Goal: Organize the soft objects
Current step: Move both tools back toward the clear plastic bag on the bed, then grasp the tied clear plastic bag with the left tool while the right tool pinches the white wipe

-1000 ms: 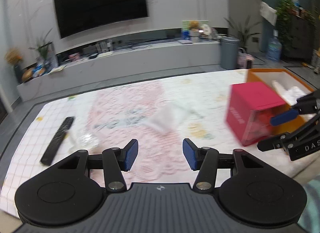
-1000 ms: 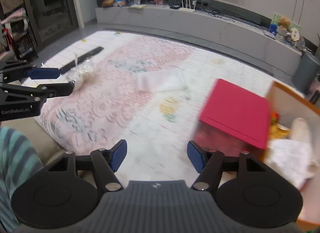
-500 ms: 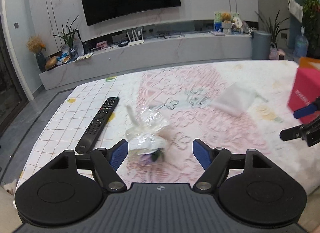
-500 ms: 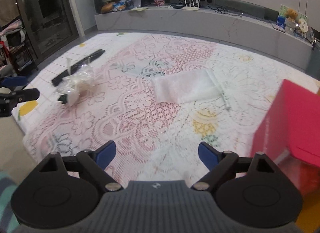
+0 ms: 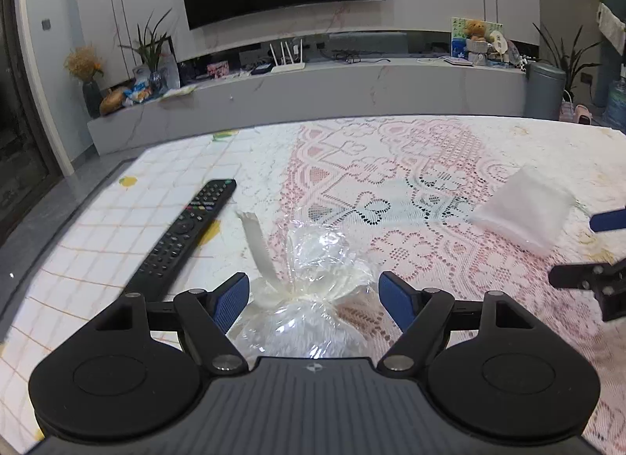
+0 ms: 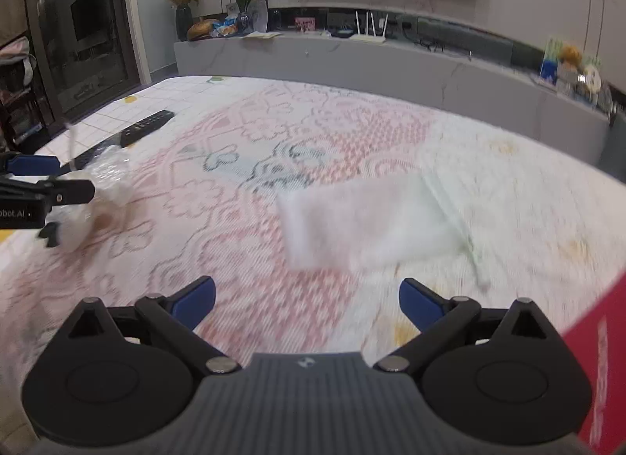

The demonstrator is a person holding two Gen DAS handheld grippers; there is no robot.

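Note:
A clear plastic bag tied at the neck with something white inside [image 5: 313, 298] lies on the lace-covered table. My left gripper [image 5: 313, 298] is open, its blue pads either side of the bag's neck without closing on it. The bag also shows at the left of the right wrist view [image 6: 98, 196], with the left gripper [image 6: 51, 177] around it. A flat white soft pouch [image 5: 524, 216] lies to the right; in the right wrist view the pouch [image 6: 367, 228] lies ahead of my open, empty right gripper [image 6: 307, 302].
A black remote control [image 5: 187, 232] lies just left of the bag. A red box [image 6: 602, 369] stands at the right edge of the right wrist view. The lace tablecloth [image 5: 391, 165] covers the table, and a TV cabinet stands beyond its far edge.
My left gripper swung left from the red box and moved up to the tied bag, which now sits between its pads. My right gripper moved left and forward toward the white pouch.

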